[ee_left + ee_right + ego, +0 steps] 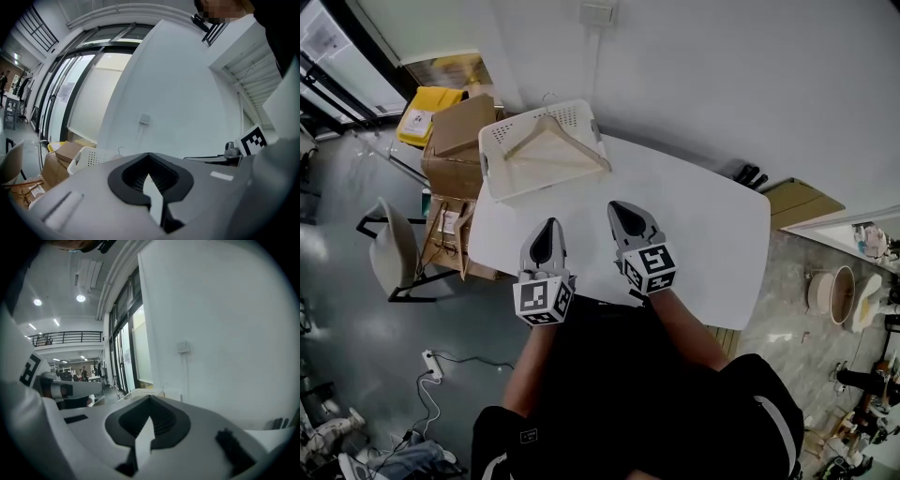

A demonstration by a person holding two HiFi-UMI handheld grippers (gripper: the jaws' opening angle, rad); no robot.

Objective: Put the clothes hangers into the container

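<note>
In the head view, the wooden hangers (555,142) lie inside the white container (502,136) at the far left corner of the surface (703,234). I see no hanger anywhere else on it, so I judge the job done, or all but done. My left gripper (548,227) and right gripper (622,210) hover side by side over the near edge. Cardboard boxes (459,131) crowd the floor past the left edge, with a chair (389,246) beside them. Nothing lies between me and the container.

In the left gripper view, my fingers (117,183) are pressed together on nothing. The container (89,158) sits ahead to the left, with a hanger hook poking above its rim.

In the right gripper view, my fingers (115,427) are likewise closed and empty, and the container (140,393) shows just past them.
</note>
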